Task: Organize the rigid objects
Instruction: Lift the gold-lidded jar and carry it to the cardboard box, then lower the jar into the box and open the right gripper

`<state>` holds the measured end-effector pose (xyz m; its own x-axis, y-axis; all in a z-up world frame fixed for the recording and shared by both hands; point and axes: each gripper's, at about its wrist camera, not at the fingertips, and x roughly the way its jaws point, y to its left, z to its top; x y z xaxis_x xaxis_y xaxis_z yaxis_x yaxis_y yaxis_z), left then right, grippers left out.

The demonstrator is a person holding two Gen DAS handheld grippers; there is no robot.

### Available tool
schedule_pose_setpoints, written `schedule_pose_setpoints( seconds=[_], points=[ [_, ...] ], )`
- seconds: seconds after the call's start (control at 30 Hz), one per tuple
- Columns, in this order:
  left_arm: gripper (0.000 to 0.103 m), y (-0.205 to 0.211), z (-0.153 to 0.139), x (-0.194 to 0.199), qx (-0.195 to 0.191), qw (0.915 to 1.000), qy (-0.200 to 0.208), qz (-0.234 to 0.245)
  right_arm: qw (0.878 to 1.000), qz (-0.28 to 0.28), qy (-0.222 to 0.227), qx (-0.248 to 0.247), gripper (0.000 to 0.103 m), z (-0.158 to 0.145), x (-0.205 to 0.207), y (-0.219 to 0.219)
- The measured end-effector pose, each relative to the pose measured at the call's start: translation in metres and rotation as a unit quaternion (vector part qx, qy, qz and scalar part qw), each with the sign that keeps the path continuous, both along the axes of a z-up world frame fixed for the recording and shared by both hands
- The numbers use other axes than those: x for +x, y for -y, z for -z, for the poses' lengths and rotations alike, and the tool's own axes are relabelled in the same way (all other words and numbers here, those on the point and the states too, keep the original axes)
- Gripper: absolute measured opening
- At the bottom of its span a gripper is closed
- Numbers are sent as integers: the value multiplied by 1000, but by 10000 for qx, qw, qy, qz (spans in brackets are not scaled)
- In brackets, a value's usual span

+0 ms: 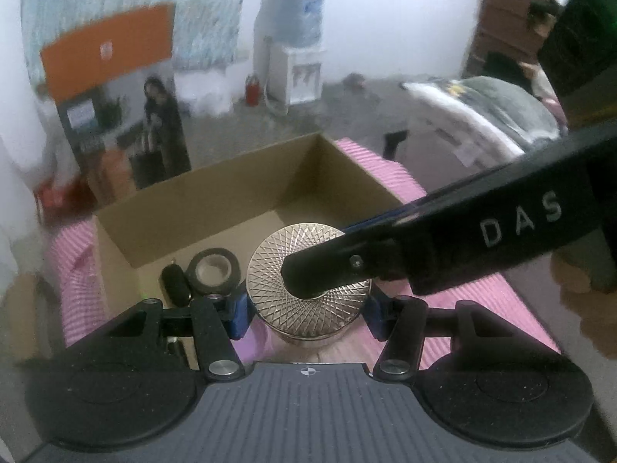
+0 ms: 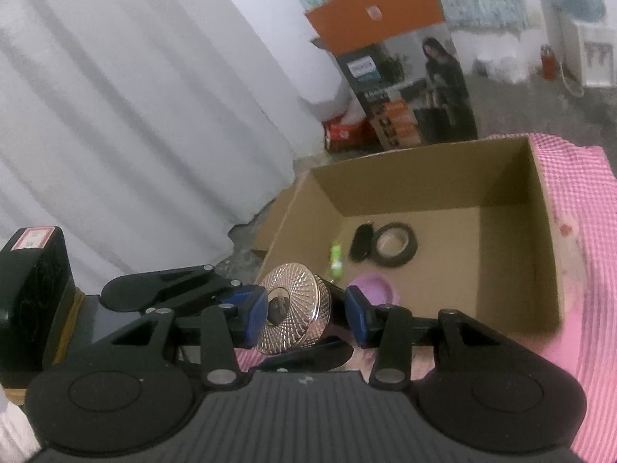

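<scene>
Both grippers (image 1: 304, 308) (image 2: 306, 314) clamped on patterned metal jar (image 1: 308, 270); green item (image 2: 336, 260) in cardboard box (image 2: 540, 212) only right-view.

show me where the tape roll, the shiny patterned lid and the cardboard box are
tape roll (image 2: 396, 245): right wrist view, on its black outer band.
shiny patterned lid (image 1: 277, 258): left wrist view, on its engraved top face.
cardboard box (image 2: 424, 177): right wrist view, on the inner far wall.
</scene>
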<state>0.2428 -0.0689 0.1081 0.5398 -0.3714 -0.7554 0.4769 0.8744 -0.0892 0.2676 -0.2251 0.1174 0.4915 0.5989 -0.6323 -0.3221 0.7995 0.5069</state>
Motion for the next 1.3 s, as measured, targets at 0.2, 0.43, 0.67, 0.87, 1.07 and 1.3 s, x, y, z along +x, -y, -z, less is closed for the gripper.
schedule_pose_setpoints(
  seconds=[0.2, 0.43, 0.67, 0.87, 1.07, 1.3],
  points=[
    [56, 1, 29, 84, -84, 9975, -617, -325, 9987, 94, -485, -126, 47, 22, 95, 0],
    [56, 8, 67, 137, 106, 9928, -1076, -513, 9944, 183, -1017, -203, 47, 66, 169, 9],
    [56, 8, 96, 164, 217, 9877, -1413, -640, 9906, 183, -1316, -325, 46, 100, 196, 10],
    [56, 14, 104, 169, 361, 9875, -1396, -643, 9892, 193, -1386, -435, 48, 113, 203, 8],
    [57, 18, 106, 169, 382, 9883, -1338, -629, 9893, 241, -1333, -534, 48, 115, 206, 9],
    [58, 27, 107, 167, 581, 9897, -1204, -512, 9883, 315, -1339, -654, 48, 118, 201, 11]
  ],
)
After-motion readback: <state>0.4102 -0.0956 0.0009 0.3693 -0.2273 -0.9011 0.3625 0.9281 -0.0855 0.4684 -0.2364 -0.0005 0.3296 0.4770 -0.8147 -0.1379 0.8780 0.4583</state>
